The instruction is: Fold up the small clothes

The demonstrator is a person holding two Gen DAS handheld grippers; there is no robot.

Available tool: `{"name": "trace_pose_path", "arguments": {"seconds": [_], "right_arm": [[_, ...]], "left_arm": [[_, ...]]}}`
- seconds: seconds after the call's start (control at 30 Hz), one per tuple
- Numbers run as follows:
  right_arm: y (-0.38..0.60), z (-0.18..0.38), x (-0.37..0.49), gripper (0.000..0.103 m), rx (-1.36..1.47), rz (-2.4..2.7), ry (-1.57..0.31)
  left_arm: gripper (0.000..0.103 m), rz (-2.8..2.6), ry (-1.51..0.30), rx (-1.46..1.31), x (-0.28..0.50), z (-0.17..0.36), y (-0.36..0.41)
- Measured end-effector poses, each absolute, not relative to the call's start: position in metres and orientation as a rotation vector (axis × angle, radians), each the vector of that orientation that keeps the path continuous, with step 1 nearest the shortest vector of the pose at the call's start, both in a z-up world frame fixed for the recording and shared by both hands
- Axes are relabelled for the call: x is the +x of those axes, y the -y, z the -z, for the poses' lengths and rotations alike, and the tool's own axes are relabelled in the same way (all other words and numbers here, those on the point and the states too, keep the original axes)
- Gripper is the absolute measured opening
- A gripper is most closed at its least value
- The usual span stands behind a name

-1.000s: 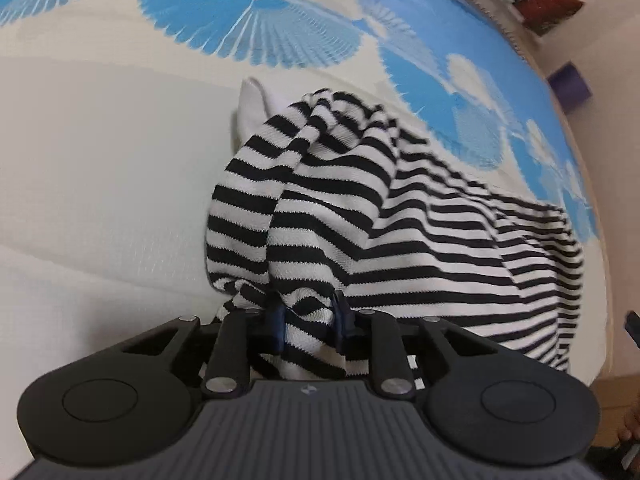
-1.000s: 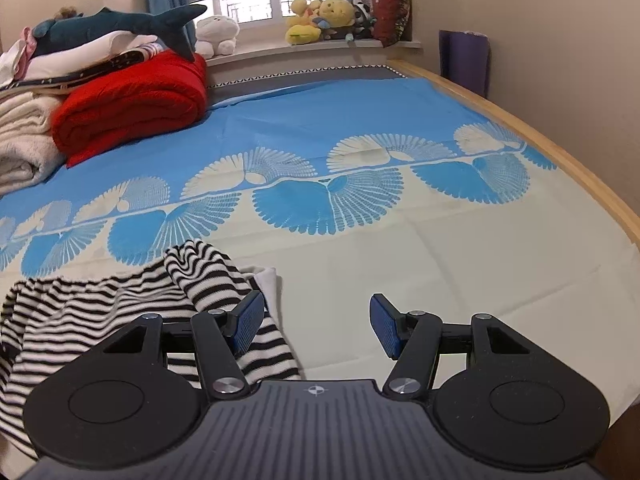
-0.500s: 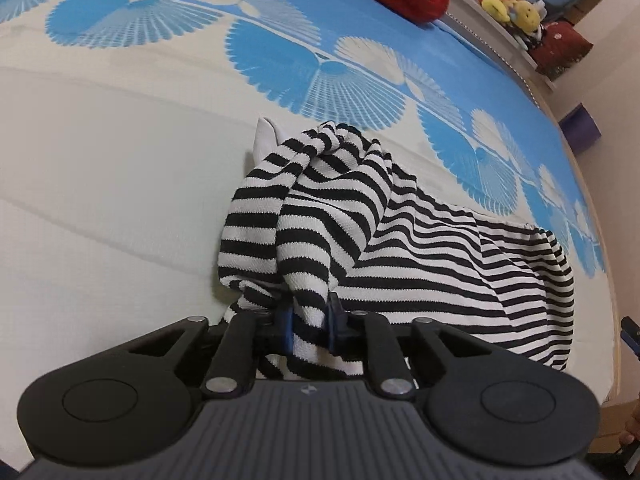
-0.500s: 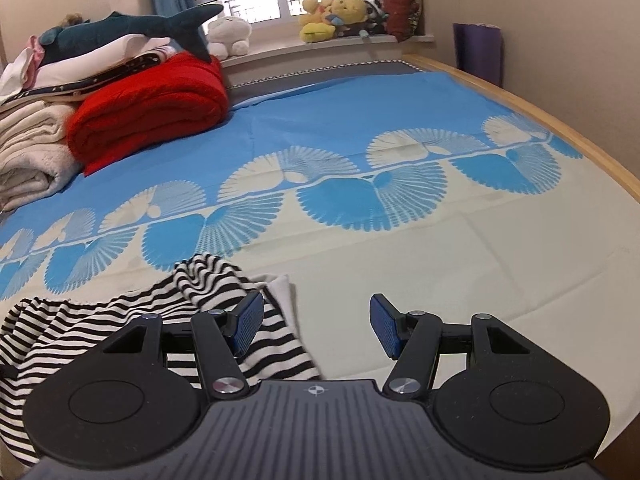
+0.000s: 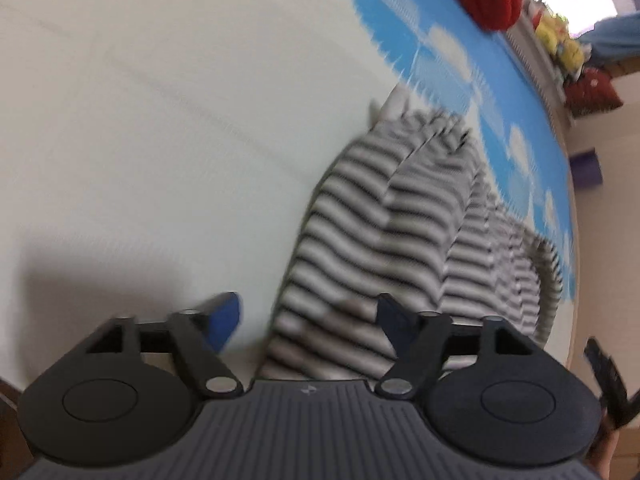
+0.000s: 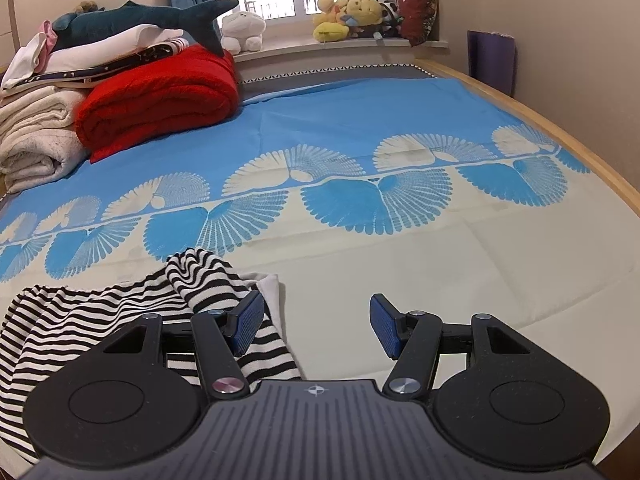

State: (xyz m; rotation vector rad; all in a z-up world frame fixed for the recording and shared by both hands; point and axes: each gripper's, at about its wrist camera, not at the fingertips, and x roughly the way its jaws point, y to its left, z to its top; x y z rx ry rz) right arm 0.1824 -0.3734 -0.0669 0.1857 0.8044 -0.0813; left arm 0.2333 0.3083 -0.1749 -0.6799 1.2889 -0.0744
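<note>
A black-and-white striped garment (image 5: 384, 232) lies crumpled on the bed's cream and blue sheet (image 5: 160, 120); the left wrist view is blurred by motion. My left gripper (image 5: 308, 316) is open, its jaws wide apart, with the near end of the garment lying between them. In the right wrist view the same garment (image 6: 120, 312) lies at the lower left with a white edge showing. My right gripper (image 6: 316, 324) is open and empty, its left finger (image 6: 248, 320) over the garment's right edge.
A red folded blanket (image 6: 160, 96), cream towels (image 6: 32, 136) and stacked clothes with a plush shark (image 6: 140, 20) sit at the bed's far left. Stuffed toys (image 6: 348, 16) line the windowsill. The wooden bed edge (image 6: 560, 136) runs along the right.
My left gripper has opened and let go of the striped garment, and it is moving fast, swinging the view. The right gripper has stayed open and shifted slightly.
</note>
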Motion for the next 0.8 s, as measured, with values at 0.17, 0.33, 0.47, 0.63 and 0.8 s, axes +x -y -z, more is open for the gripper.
{"name": "trace_pose_path", "arguments": {"seconds": [0.17, 0.33, 0.47, 0.63, 0.8], "right_arm": [[0.372, 0.067, 0.181, 0.061, 0.117, 0.069, -0.803], [0.376, 0.067, 0.185, 0.061, 0.101, 0.070, -0.799], [0.379, 0.067, 0.187, 0.061, 0.134, 0.082, -0.798], [0.372, 0.066, 0.184, 0.061, 0.111, 0.056, -0.794], [0.377, 0.062, 0.177, 0.061, 0.142, 0.053, -0.782]], "left_arm": [[0.081, 0.073, -1.311, -0.837, 0.215, 0.186, -0.325], [0.081, -0.061, -1.280, -0.994, 0.186, 0.188, -0.313], [0.081, -0.136, -1.120, -1.108, 0.156, 0.194, -0.287], [0.080, -0.184, -1.000, -1.049, 0.153, 0.192, -0.253], [0.018, -0.191, -0.988, -1.041, 0.163, 0.197, -0.234]]}}
